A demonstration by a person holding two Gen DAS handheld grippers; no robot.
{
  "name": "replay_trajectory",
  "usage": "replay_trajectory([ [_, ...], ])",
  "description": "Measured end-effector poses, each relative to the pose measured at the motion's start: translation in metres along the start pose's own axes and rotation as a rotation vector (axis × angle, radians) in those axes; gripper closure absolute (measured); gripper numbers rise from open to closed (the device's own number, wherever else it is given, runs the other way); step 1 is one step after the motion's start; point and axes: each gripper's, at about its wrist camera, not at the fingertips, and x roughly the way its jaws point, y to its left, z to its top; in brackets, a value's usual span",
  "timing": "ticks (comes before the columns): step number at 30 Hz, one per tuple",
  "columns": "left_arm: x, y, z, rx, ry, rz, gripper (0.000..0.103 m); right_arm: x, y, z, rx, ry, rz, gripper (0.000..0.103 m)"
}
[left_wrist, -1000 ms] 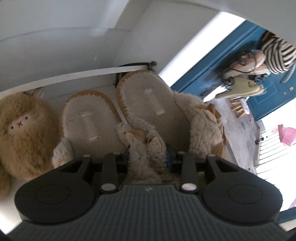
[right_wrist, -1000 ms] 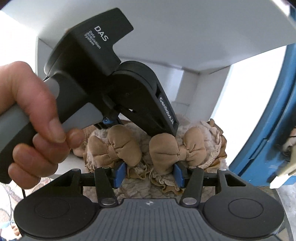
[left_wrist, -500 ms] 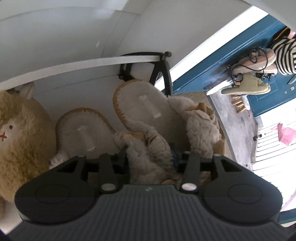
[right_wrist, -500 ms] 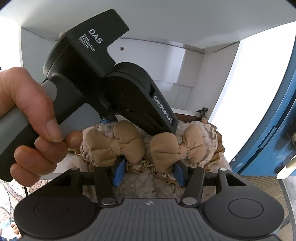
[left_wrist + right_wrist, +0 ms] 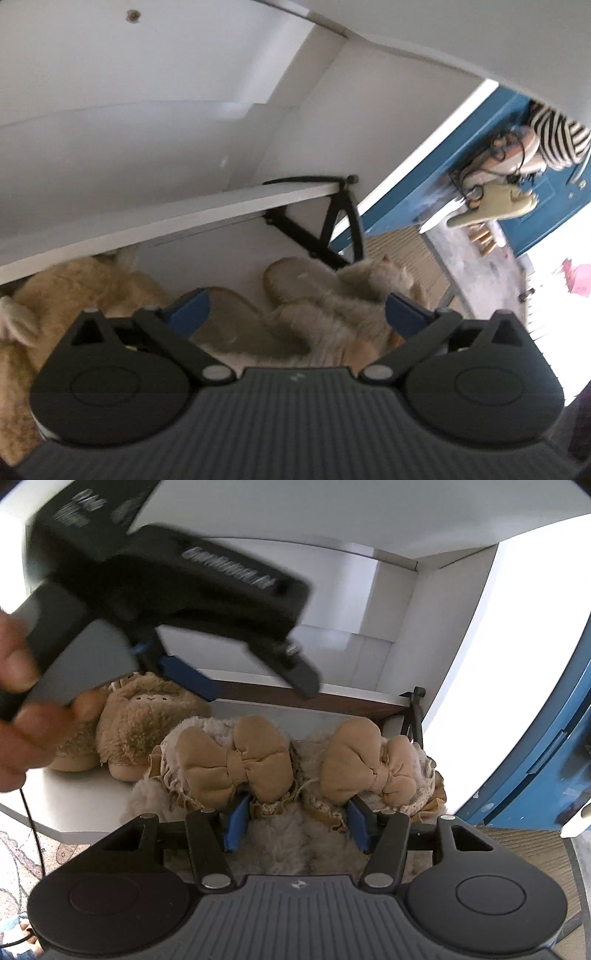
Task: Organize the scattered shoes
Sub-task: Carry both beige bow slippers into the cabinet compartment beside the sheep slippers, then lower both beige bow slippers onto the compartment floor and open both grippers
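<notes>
My left gripper (image 5: pixel 297 308) is opening, its jaws already spread wide, and the blue pads (image 5: pixel 192 308) press on nothing; the fluffy cream slippers (image 5: pixel 332 306) lie loose between and beyond them on the white lower shelf (image 5: pixel 74 797), though this view is blurred and I cannot tell the two slippers apart there. From the right wrist camera I see the pair more plainly: two woolly slippers side by side on that shelf, the left-hand one with a tan bow (image 5: pixel 236 760) and the right-hand one with its own tan bow (image 5: pixel 365 764). My right gripper (image 5: pixel 295 821) sits partway closed with its blue pads pressed into the fleece at the near ends of the slippers, just under the inner halves of the bows, so it grips the pair together. To the left of the slippers a brown plush toy (image 5: pixel 144 720) rests on the same shelf, touching the left-hand slipper. A hand (image 5: pixel 22 709) holds the left gripper's handle above the toy, blurred. A white shelf board (image 5: pixel 184 221) on a black bracket (image 5: pixel 332 229) runs above. To the right stands a blue door (image 5: pixel 554 746), with other shoes (image 5: pixel 498 184) near it.
</notes>
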Motion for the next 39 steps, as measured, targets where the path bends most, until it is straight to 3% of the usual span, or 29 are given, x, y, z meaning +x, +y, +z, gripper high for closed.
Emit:
replay_trajectory([
  [5, -0.015, 0.009, -0.015, 0.012, -0.010, 0.031, 0.000, 0.017, -0.008, 0.006, -0.004, 0.012, 0.006, 0.043],
  [13, -0.045, 0.025, -0.013, 0.017, -0.084, 0.013, 0.000, 0.043, -0.003, 0.013, -0.015, 0.029, -0.021, 0.043],
  [20, -0.041, 0.038, -0.015, -0.039, -0.062, 0.022, 0.000, 0.070, -0.003, 0.021, -0.017, 0.031, -0.045, 0.043],
  [31, -0.040, 0.041, -0.017, -0.038, -0.063, 0.076, 0.000, 0.109, -0.013, 0.027, 0.009, 0.014, -0.013, 0.041],
  [39, -0.043, 0.049, -0.017, -0.057, -0.062, 0.071, 0.000, 0.137, -0.018, 0.034, 0.027, 0.007, 0.003, 0.038],
])
